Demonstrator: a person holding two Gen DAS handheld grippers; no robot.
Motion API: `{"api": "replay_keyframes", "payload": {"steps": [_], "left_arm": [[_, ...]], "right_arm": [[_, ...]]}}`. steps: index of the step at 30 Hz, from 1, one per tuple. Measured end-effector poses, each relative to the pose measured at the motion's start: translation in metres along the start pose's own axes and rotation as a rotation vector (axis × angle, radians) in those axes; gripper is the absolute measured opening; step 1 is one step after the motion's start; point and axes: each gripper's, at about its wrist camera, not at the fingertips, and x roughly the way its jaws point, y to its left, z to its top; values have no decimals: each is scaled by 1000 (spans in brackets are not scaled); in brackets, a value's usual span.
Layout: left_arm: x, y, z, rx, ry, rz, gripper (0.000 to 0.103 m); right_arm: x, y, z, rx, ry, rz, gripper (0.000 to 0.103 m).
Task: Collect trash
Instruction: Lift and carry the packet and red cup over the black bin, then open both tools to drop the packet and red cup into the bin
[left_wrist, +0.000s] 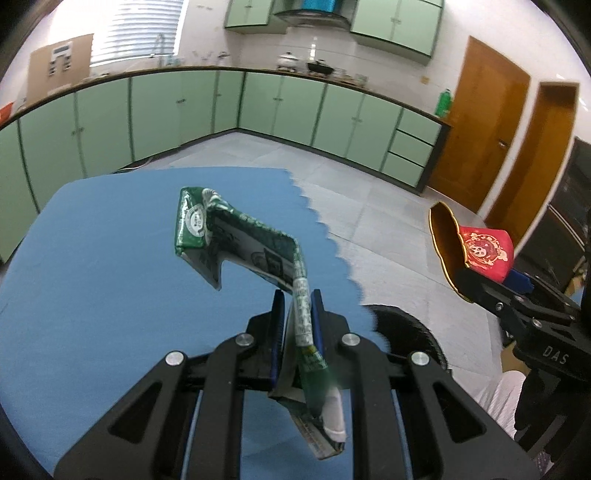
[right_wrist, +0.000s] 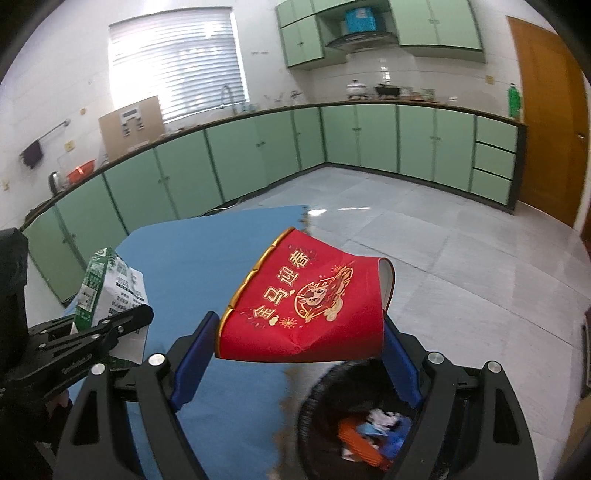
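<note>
Hidden: the crushed green-and-white drink carton's (left_wrist: 255, 258) lower end is blurring out close to the left lens; the black trash bin (right_wrist: 314, 402) is being cut off by the frame and the right fingers.
Left gripper (left_wrist: 297, 314): nearly closed, pinching one carton flap above the blue table (left_wrist: 110, 280).
Right gripper (right_wrist: 299, 354): spread wide, clamping one flattened red paper cup (right_wrist: 306, 306) above the bin.
Bin contents: orange, blue and white scraps, number unclear.
Far: green kitchen cabinets (right_wrist: 258, 147).
</note>
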Motion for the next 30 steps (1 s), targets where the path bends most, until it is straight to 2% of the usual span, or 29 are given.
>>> {"api": "replay_keyframes", "payload": {"steps": [7,16,21,30], "left_arm": [[20,-62,-3,77,18,-73,13],[36,-123,-18,163,43,-156,13],[50,-142,-23,184,60,-192,13],[76,-160,-30,201,106,-237,14]], "right_arm": [[-28,-51,-8,53,-19,-71,82],[-46,-90,-17,108,-33,-136,82],[-50,-110,-26,127,-28,-163,82],[-32,-132,-38,148,14,-191,82]]}}
